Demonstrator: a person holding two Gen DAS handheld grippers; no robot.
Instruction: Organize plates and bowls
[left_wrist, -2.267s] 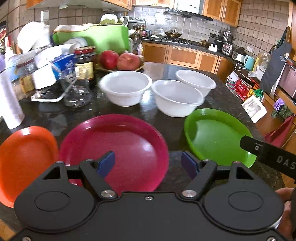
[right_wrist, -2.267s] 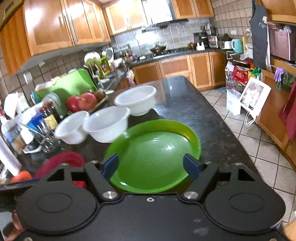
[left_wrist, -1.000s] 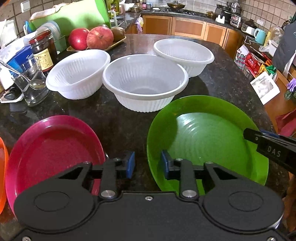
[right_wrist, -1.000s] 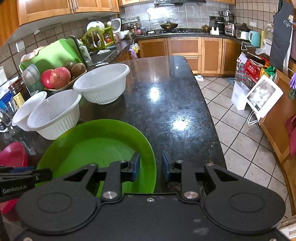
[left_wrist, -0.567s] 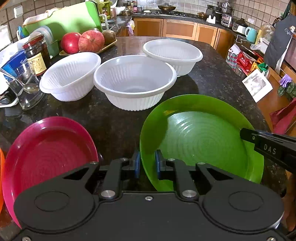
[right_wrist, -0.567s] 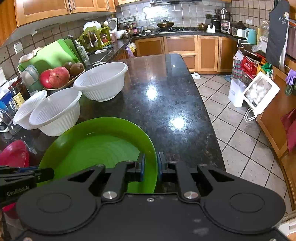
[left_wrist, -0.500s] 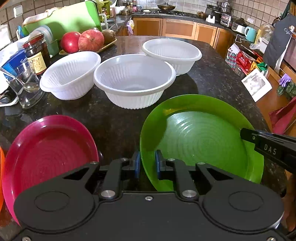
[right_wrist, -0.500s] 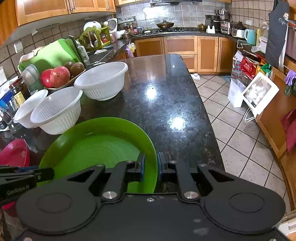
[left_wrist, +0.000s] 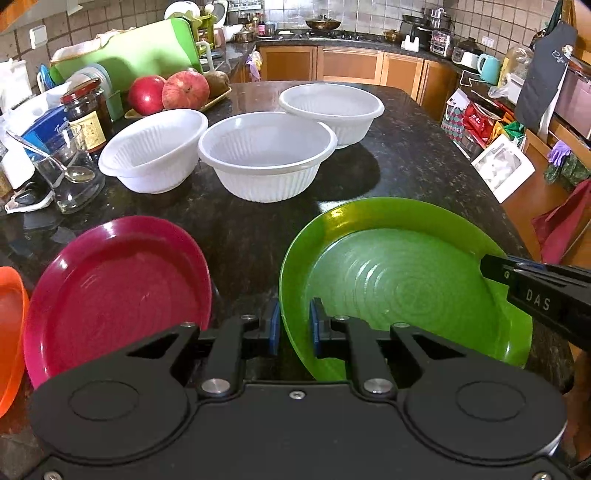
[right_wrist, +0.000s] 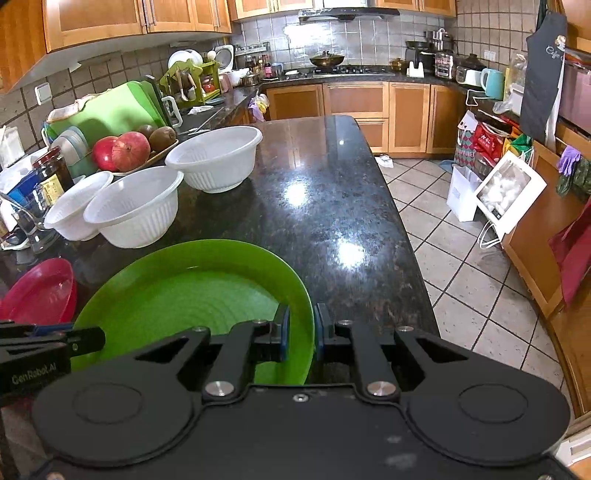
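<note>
Green plate (left_wrist: 406, 280), round and ridged with rings, is held at both sides on a dark speckled stone counter (left_wrist: 388, 173). At its left rim, the left gripper (left_wrist: 294, 326) has its two blue-padded fingers closed onto the edge, one pad outside and one inside the plate. At its right rim, the right gripper (right_wrist: 300, 332) is clamped the same way, its fingers pinching the edge from both sides. From the left wrist camera the plate looks tilted, its left rim raised toward the lens. Just left of it, apart by a strip of counter, lies a magenta plate (left_wrist: 118, 291), and an orange plate (left_wrist: 11, 332) shows at the far left edge of the view. Beyond the plates stand three white ribbed bowls (left_wrist: 264, 155) in a loose row, the left two nearly touching. Behind them sit a tray of red fruit (left_wrist: 166, 92), a dark jar (left_wrist: 86, 110), and a glass with a spoon (left_wrist: 70, 177).
</note>
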